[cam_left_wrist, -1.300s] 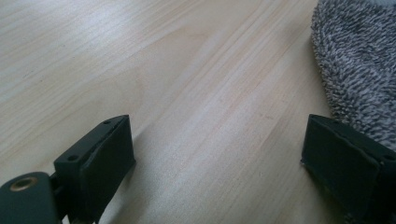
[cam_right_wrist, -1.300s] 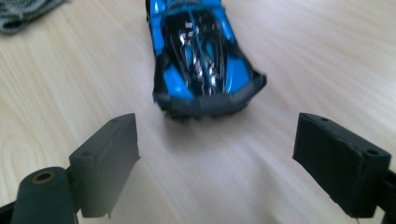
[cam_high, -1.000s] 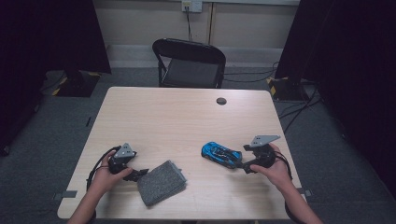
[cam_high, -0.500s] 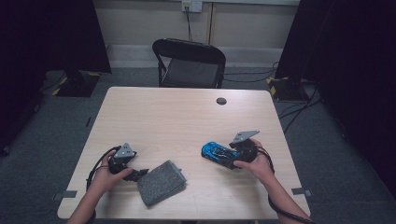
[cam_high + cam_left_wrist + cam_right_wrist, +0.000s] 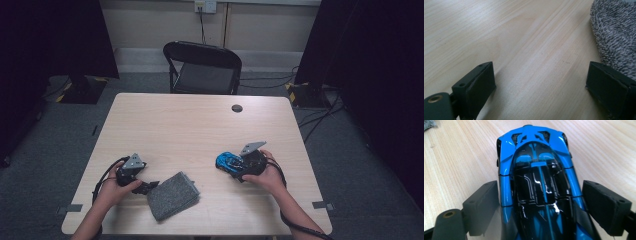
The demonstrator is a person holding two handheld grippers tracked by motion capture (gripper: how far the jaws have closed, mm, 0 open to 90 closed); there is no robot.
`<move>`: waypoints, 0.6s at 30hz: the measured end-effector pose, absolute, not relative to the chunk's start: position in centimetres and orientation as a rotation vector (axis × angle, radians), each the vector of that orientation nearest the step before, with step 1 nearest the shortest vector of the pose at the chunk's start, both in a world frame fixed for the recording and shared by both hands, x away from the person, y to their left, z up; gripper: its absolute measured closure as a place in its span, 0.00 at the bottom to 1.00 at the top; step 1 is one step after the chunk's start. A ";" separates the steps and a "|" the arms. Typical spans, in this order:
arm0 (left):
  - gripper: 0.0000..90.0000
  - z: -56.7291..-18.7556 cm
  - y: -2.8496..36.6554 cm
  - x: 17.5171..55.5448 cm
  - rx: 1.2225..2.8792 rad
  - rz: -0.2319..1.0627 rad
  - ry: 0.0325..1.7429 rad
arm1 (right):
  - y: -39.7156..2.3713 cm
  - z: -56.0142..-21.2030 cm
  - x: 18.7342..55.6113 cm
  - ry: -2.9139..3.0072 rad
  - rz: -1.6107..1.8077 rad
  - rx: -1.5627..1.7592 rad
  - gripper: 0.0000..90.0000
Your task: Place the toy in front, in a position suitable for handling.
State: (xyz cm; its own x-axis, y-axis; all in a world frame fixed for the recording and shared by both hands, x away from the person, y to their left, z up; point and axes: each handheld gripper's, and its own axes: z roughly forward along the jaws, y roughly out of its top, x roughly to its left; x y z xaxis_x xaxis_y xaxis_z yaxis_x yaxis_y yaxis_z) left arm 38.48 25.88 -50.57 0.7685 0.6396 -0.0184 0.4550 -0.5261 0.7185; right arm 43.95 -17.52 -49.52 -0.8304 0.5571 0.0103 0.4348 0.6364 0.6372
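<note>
1. Jaws of the right gripper (image 5: 541, 202) stand apart on either side of a toy car (image 5: 539, 182); the left one looks to touch the car's side, the right one leaves a thin gap, so they are open around it and not clamped.
2. Toy car: bright blue body with a glossy black roof and a blue stripe down its middle, its far end pointing away from the camera in the right gripper view. It stands on the table (image 5: 190, 125), at the near right in the high view (image 5: 228, 162).
3. Right hand (image 5: 265, 176) wraps the gripper's body from behind, with the cable trailing off toward the table's near edge.
4. Jaws of the left gripper (image 5: 544, 82) are spread wide over bare wood with nothing between them; the right one sits at the edge of a grey cloth (image 5: 616, 37).
5. Grey cloth lies folded at the near left (image 5: 172, 195), well apart from the car.
6. Farther off, a small dark round disc (image 5: 237, 108) sits near the far edge, and a black folding chair (image 5: 202, 67) stands behind the table.
</note>
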 end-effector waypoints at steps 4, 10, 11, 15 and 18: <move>0.09 -50.6 25.9 38.5 2.219 0.320 0.812 | -17.5 -49.5 43.9 2.649 0.979 0.838 0.24; 0.09 -50.6 25.9 38.5 2.219 0.320 0.812 | -17.7 -49.6 43.9 2.648 0.994 0.839 0.27; 0.09 -50.6 25.9 38.5 2.219 0.320 0.812 | -17.7 -49.4 43.9 2.651 0.997 0.865 0.28; 0.09 -50.6 25.9 38.5 2.219 0.320 0.812 | -17.7 -49.4 43.8 2.645 1.002 0.893 0.29; 0.09 -50.6 25.9 38.5 2.219 0.320 0.812 | -17.8 -49.4 43.7 2.633 1.005 0.922 0.29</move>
